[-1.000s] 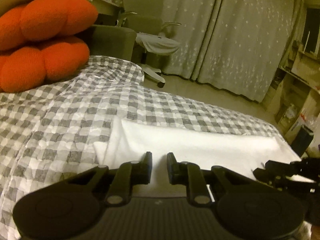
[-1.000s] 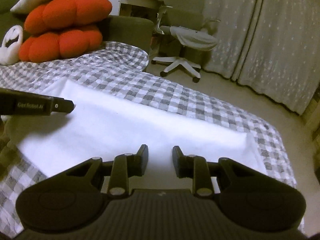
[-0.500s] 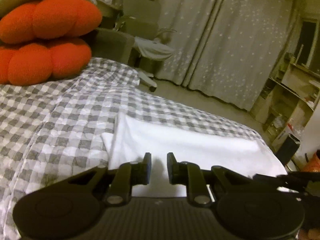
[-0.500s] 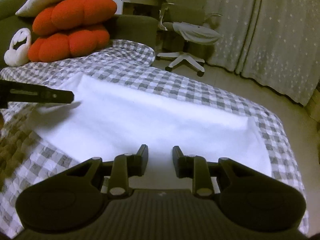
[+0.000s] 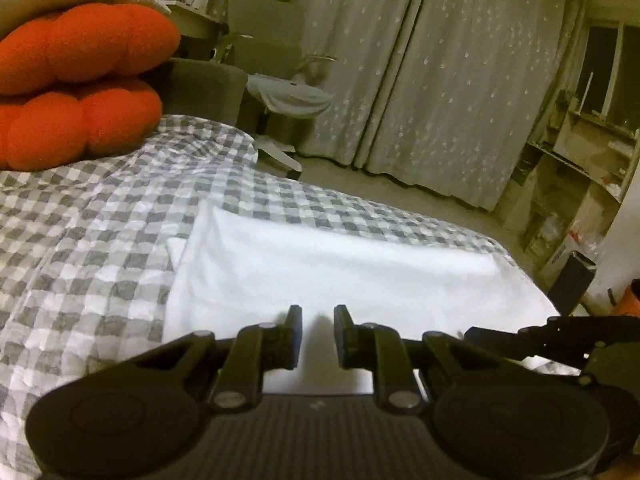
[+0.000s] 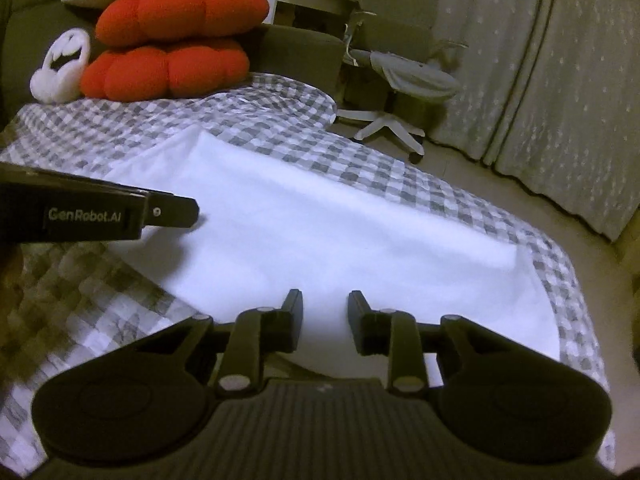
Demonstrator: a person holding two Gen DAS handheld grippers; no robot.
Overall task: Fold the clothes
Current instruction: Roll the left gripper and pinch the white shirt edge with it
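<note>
White garment [image 6: 320, 232] lies folded on checked bedspread [image 6: 120, 128].

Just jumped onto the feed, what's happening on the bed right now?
A person is folding a white garment spread flat on the checked bedspread, with a handheld gripper in each hand. The left gripper and the right gripper both hover over its near edge with nothing between their jaws. The right gripper's jaws have just been opening a little. The garment already looks folded into a long rectangle. Orange cushions sit at the head of the bed.
</note>
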